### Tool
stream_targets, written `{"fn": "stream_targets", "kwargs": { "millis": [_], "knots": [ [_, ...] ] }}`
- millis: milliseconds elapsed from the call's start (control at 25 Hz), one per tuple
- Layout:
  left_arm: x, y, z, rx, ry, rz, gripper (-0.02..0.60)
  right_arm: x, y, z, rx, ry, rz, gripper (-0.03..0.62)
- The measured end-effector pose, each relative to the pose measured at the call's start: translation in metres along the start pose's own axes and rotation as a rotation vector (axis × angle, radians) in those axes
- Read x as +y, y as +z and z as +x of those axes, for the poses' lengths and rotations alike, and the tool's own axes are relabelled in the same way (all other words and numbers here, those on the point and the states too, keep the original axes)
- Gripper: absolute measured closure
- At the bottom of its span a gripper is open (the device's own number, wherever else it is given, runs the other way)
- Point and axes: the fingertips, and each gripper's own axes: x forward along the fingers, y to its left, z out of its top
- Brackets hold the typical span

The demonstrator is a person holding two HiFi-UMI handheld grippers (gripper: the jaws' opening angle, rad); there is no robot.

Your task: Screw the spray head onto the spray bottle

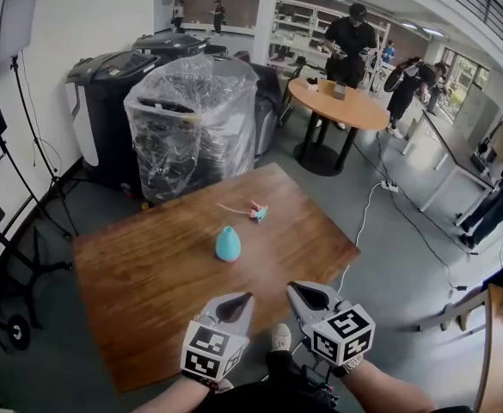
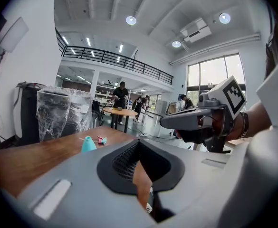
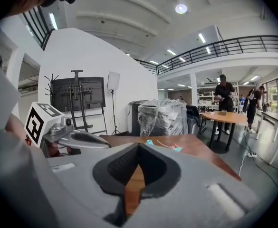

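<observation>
A small teal spray bottle (image 1: 227, 243) stands upright near the middle of the wooden table (image 1: 148, 282). The teal and pink spray head (image 1: 257, 212) with its thin tube lies a little beyond it, apart from the bottle. Both grippers hover side by side at the table's near edge, well short of the bottle. My left gripper (image 1: 242, 299) is shut with nothing in it, and so is my right gripper (image 1: 297, 291). The left gripper view shows the bottle (image 2: 88, 144) and the spray head (image 2: 101, 139) far ahead. In the right gripper view the bottle (image 3: 149, 142) and spray head (image 3: 175, 147) are small.
Behind the table stand a plastic-wrapped bin (image 1: 191, 123) and dark machines (image 1: 113, 76). A round table (image 1: 337, 103) with people beside it is at the back right. A light stand (image 1: 17, 24) rises at the left. A white cable (image 1: 363, 222) runs over the floor.
</observation>
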Motion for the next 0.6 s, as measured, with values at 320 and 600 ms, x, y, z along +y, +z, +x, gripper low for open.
{"fn": "stream_targets", "kwargs": {
  "millis": [320, 600],
  "knots": [
    [0.036, -0.008, 0.08, 0.075, 0.098, -0.024, 0.534, -0.076, -0.002, 0.056, 0.027, 0.091, 0.02, 0.603],
    [0.065, -0.019, 0.185, 0.157, 0.209, -0.073, 0.52, -0.146, -0.009, 0.092, 0.09, 0.21, 0.022, 0.603]
  ]
}}
